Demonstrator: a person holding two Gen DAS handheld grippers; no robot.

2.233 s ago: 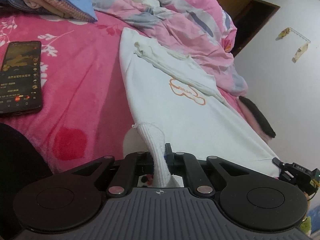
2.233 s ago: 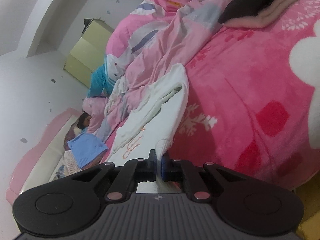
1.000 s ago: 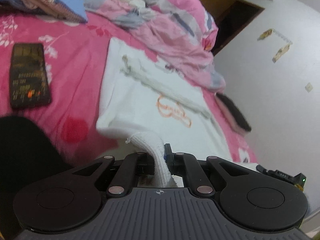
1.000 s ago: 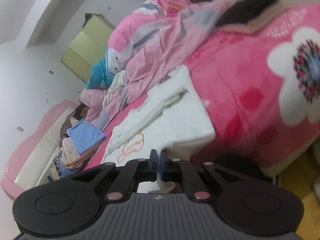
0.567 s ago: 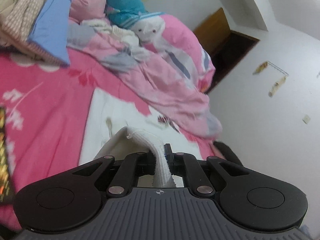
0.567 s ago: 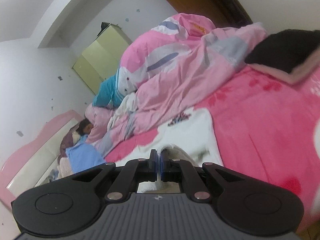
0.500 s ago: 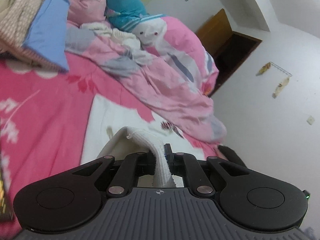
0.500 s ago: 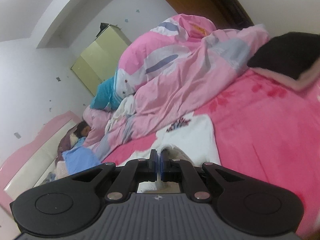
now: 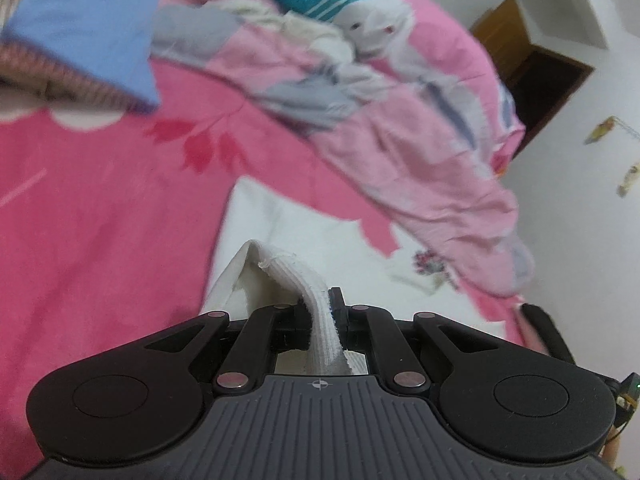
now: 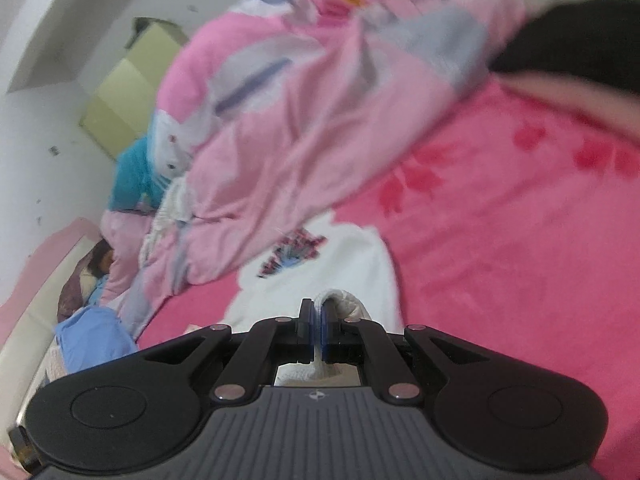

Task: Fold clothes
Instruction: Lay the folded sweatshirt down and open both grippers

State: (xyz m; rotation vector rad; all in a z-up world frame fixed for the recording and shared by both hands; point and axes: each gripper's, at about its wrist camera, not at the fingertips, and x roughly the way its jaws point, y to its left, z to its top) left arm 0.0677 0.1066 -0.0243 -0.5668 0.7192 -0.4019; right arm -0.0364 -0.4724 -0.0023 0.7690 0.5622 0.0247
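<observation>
Both grippers have carried the ribbed hem of the white garment [image 9: 304, 232] forward over its own body since the earlier frames, so the phone and the orange print that showed before are now out of view and the garment's far end lies just ahead of the jaws. In the left wrist view the left gripper [image 9: 324, 312] has its jaws clamped on a ribbed white band of the hem, which arches up and to the left of the jaws and hangs down between them. In the right wrist view the right gripper [image 10: 317, 320] has its jaws nearly together — a thin fold of the same white cloth is pinched between the blue pads and bulges just to their right. The garment lies flat on the pink bed cover [image 9: 100, 208] at the lower centre of both frames, with a small coloured print [image 10: 294, 250] near its far edge. That far edge touches the crumpled pink quilt [image 9: 420, 148], which fills the upper middle of both views. A stack of folded clothes with a blue piece on top [image 9: 92, 20] sits at the upper left of the left wrist view — a dark folded garment [image 10: 580, 36] at the upper right of the right wrist view. Both pictures are blurred.
</observation>
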